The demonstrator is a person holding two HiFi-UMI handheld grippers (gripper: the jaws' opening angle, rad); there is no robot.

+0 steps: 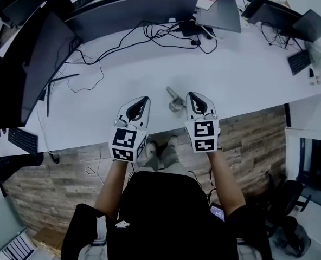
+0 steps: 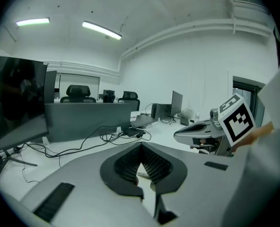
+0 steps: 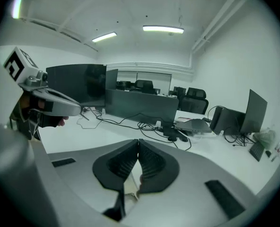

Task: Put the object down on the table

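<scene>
The left tool (image 1: pixel 143 99) and the right tool (image 1: pixel 192 95) sit side by side over the near edge of the white bench (image 1: pixel 247 75). Each tool is closed, with its tips touching and nothing in it (each carries a cube with black-and-white squares). The small grey metal thing (image 1: pixel 174 99) lies on the bench between them, just beside the right tool. Its long side points away and a bit to the left. Past it there is wide open room on the bench. Farther off lie black cables (image 1: pixel 149 37), then dark monitors (image 1: pixel 133 7). A pink-and-white card (image 1: pixel 206 0) has print too small to read.
</scene>
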